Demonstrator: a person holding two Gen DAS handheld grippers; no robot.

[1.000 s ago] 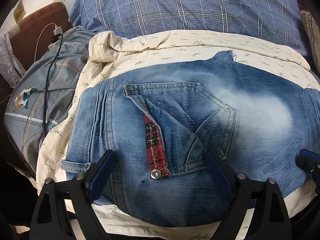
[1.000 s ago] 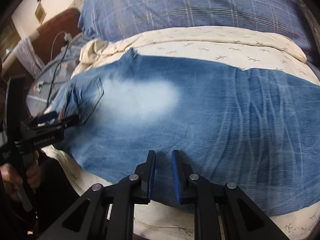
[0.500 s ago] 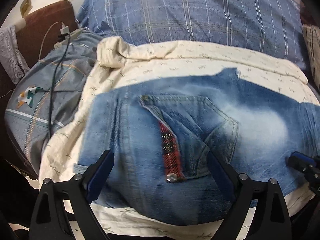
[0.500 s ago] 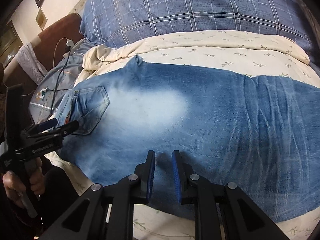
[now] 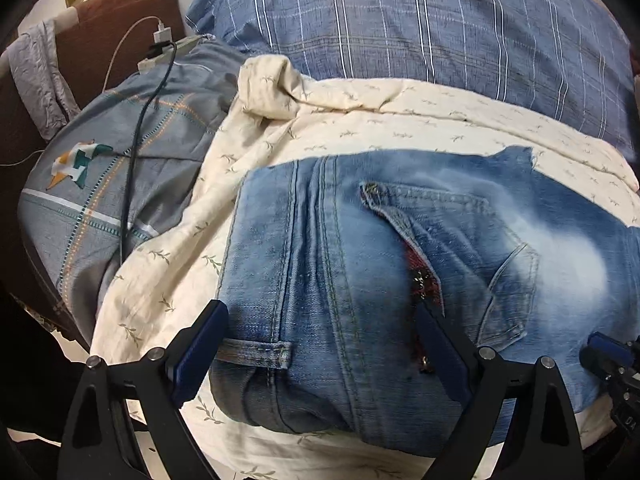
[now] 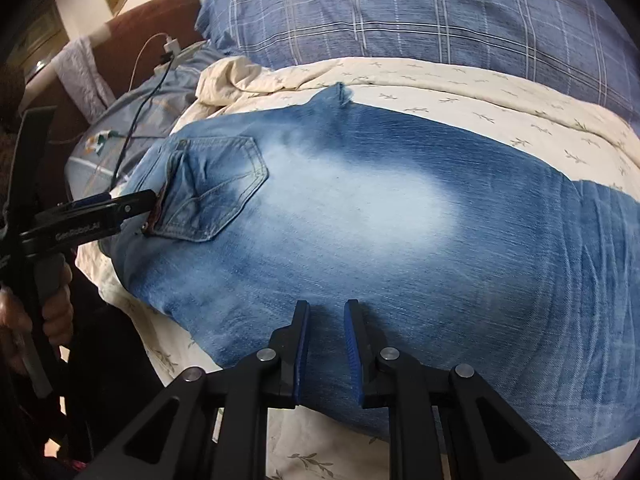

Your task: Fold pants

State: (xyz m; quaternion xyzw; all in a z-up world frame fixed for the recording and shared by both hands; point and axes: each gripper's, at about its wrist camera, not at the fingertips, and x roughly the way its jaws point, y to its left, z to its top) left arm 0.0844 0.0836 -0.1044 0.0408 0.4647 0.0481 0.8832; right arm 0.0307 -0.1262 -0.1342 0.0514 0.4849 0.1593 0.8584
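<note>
faded blue denim pants (image 6: 360, 216) lie flat across a cream bedsheet (image 5: 360, 120) printed with small leaf sprigs, on a bed. one back pocket (image 5: 452, 248) faces up near the waistband end, with a strip of red plaid lining showing at its opening, and one belt loop (image 5: 256, 350) sits at the waistband edge. the left tongs (image 5: 320, 344) hover over that waistband end with their two blue-padded fingers spread wide, denim showing between them but not pinched. the right tongs (image 6: 326, 344) sit low over the near edge of the pants by the thigh, their fingers drawn close with a narrow gap between; whether they pinch any cloth cannot be told. in the right wrist view a hand (image 6: 24, 312) grips the handle of the left tool. beyond the pants lies one large blue plaid pillow (image 6: 400, 12). to the left is one grey-blue pillow (image 5: 120, 184) with a small orange and teal emblem, and one black cable (image 5: 140, 128) runs over it, leading up to a white charger (image 5: 162, 34) that has a white cable of its own. behind that stands a brown headboard (image 5: 116, 12) with a grey cloth (image 5: 44, 72) draped over it.
</note>
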